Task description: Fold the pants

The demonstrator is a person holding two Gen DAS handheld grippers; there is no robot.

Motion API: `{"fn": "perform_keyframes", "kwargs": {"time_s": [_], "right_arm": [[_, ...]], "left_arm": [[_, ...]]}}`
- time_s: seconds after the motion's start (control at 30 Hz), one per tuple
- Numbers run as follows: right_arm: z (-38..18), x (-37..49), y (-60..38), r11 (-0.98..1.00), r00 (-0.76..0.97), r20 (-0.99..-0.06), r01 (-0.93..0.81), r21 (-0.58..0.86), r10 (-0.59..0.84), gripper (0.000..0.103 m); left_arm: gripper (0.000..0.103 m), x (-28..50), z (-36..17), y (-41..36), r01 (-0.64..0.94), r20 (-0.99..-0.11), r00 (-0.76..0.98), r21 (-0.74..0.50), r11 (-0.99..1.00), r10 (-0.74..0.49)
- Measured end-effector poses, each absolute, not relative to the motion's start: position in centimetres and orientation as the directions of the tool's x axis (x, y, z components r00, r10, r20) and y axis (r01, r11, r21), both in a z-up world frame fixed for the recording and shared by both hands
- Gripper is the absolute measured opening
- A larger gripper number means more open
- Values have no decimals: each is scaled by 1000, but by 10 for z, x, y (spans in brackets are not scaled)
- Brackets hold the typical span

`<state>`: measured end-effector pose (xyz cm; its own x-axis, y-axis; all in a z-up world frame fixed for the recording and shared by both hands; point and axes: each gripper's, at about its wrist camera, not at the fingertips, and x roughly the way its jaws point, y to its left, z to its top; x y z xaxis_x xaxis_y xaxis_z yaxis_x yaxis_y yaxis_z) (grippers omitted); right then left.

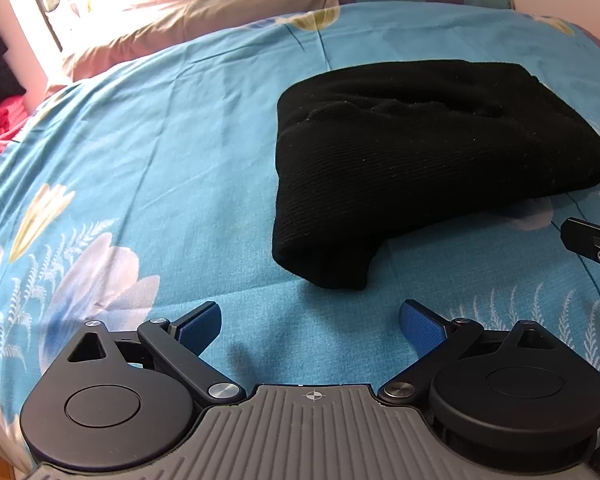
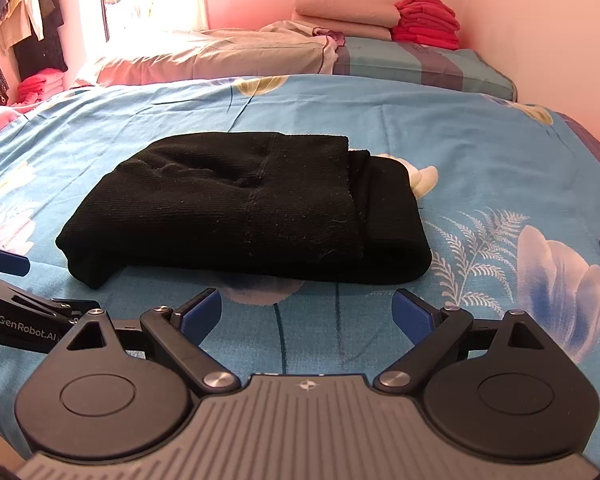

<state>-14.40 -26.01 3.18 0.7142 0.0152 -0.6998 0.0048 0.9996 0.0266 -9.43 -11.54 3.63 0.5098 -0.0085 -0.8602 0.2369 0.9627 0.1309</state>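
1. The left gripper [image 1: 310,326] hovers low over the bedsheet [image 1: 172,152], its jaws spread wide and holding nothing.
2. Its blue pads [image 1: 198,326] stand well apart, with bare sheet showing between them.
3. The pants [image 1: 420,160], black and ribbed, lie folded into a thick bundle ahead of the left gripper and a little to its right.
4. The nearest corner of the pants hangs toward the left gripper but stays just short of its fingertips, not touching.
5. The right gripper [image 2: 307,316] is also wide open and empty, close above the sheet.
6. From the right gripper, the pants [image 2: 240,204] sit straight ahead, near its fingertips but apart from them.
7. In that view, the folded layers show an open edge on the right side of the bundle, with a seam running down the top layer.
8. Part of the left gripper appears at the left edge of the right wrist view [image 2: 24,312], beside the right gripper.
9. Far ahead, beyond the pants, a pillow [image 2: 220,54] lies at the head of the bed, with a red stack [image 2: 426,20] of folded clothes behind it to the right.
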Motion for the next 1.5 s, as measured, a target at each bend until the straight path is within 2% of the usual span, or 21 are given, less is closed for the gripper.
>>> {"fn": "perform_keyframes", "kwargs": {"time_s": [1.5], "right_arm": [[36,-155,-267,998,719,-694,-1,60,42,94]], "left_arm": [[103,-108,43,-116,237,-849,528,160,958,11]]}}
